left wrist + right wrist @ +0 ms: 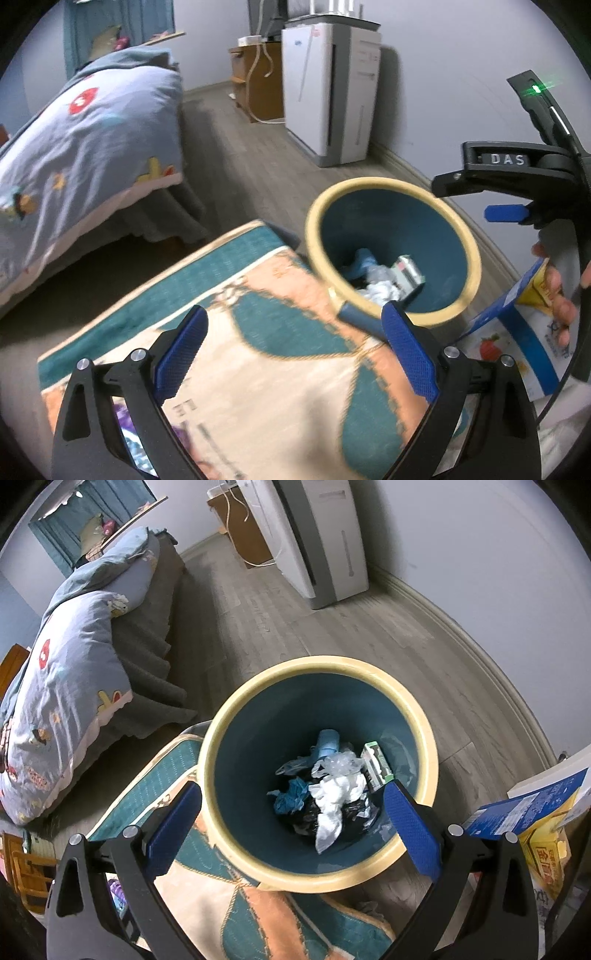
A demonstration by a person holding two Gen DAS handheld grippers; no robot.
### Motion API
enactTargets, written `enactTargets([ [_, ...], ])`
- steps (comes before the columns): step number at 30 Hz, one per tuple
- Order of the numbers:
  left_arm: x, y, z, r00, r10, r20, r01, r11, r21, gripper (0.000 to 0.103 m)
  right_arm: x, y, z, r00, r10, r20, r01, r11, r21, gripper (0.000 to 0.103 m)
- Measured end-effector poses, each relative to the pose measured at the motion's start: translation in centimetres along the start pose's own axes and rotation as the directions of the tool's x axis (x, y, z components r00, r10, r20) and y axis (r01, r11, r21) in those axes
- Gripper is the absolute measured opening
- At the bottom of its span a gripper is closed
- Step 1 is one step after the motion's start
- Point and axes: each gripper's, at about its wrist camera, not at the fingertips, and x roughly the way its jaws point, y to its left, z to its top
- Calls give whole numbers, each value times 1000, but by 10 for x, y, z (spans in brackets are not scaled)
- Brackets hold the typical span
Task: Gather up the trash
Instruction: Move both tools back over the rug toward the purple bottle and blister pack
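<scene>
Both grippers, left (295,354) and right (293,830), gape wide, empty, above the bin (430,775) holding crumpled tissue (338,794) and a small box (376,766).

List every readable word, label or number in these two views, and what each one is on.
"DAS": white letters on the black body of the right gripper, left wrist view.
"金": red character on the yellow packet, right wrist view; other characters there are blurred.
Print on the blue-and-white carton and the small box in the bin: too small to read.
</scene>
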Motion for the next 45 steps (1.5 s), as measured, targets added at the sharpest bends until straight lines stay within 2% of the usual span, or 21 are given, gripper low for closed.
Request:
enactTargets([
  [13,-45,61,-35,995,95,3,-95,995,-42,94,-7,49,-16,1000,31,-4,-31,997,-72,97],
  [31,-81,143,-79,987,161,-19,-162,977,-136,95,15,144,-56,997,44,-56,-56,971,-234,97],
  [37,-85,174,-100,981,188,-56,-195,964,-178,95,27,186,-81,996,36,-85,-64,934,-350,97],
  [45,-87,211,-128,968,225,-114,-246,940,-235,95,46,239,-126,988,37,-147,-110,843,-527,97],
])
